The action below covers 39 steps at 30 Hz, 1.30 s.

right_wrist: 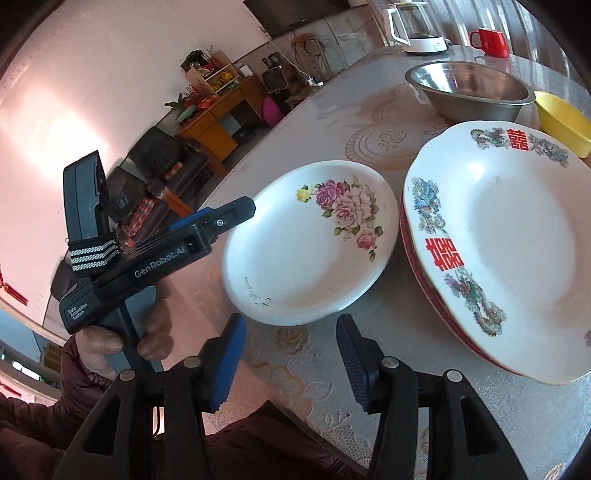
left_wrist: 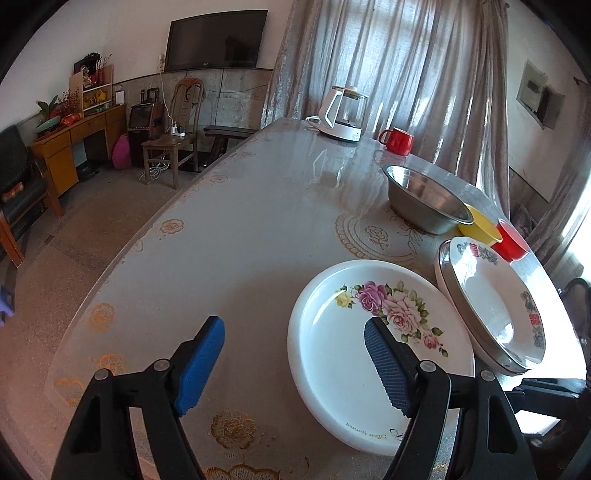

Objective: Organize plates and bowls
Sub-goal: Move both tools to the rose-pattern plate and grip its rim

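A white rose-patterned plate (left_wrist: 332, 354) (right_wrist: 295, 258) lies on the table near its front edge. To its right sits a stack of plates, the top one with red characters and dragons (left_wrist: 495, 302) (right_wrist: 517, 243). Behind them stand a steel bowl (left_wrist: 424, 199) (right_wrist: 469, 88), a yellow bowl (left_wrist: 478, 225) (right_wrist: 565, 122) and a red bowl (left_wrist: 511, 240). My left gripper (left_wrist: 295, 354) (right_wrist: 236, 214) is open and empty, its right finger over the rose plate's left part. My right gripper (right_wrist: 291, 362) is open and empty, just in front of the rose plate.
A white kettle (left_wrist: 341, 114) (right_wrist: 415, 26) and a red mug (left_wrist: 397, 140) (right_wrist: 489, 40) stand at the far end of the table (left_wrist: 240, 229). The table's left edge drops to the floor; chairs and a wooden desk (left_wrist: 77, 136) stand beyond.
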Tool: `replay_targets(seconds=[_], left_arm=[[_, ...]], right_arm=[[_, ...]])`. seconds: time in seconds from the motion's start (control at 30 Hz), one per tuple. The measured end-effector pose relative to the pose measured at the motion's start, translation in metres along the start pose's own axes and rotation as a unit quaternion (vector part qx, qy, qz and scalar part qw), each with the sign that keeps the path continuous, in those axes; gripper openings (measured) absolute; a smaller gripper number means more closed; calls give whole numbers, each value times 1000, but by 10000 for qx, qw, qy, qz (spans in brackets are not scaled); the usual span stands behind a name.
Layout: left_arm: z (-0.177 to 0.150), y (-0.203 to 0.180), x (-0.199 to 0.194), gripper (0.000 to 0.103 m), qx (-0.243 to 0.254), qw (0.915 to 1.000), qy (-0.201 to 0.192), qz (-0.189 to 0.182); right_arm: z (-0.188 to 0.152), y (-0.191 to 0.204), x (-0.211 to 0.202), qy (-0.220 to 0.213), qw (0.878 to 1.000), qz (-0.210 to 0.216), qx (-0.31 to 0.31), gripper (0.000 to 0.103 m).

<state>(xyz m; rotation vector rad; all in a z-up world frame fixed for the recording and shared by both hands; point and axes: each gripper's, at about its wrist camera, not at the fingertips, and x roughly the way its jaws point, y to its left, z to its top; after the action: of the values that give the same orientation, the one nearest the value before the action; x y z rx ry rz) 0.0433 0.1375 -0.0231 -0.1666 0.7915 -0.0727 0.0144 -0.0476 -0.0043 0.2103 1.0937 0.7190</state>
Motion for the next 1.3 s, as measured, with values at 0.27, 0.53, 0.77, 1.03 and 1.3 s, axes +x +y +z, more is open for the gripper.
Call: replay_targets(seconds=[0.27,0.53,0.77,1.03,1.3], left_arm=[[-2,10,9,83,-194,9993,283,-113],[-4,16,12,65,-191,9995,263,60],[-1,22,15,53,-179,9993,281,168],[14,45,25,53,-490,9978,450,1],[20,54,30,50,-470,9984,325,-44]], right_arm=[[8,0,21,-37,9992,-390,-6,59],[16,0,26,-121,9983,-565,-78,60],[25,12,37,-117,9969,-757,-182,60],[39,23,53,-221,9960,-846,-198,60],[47,19,53,-201,9973,-706,-29,59]])
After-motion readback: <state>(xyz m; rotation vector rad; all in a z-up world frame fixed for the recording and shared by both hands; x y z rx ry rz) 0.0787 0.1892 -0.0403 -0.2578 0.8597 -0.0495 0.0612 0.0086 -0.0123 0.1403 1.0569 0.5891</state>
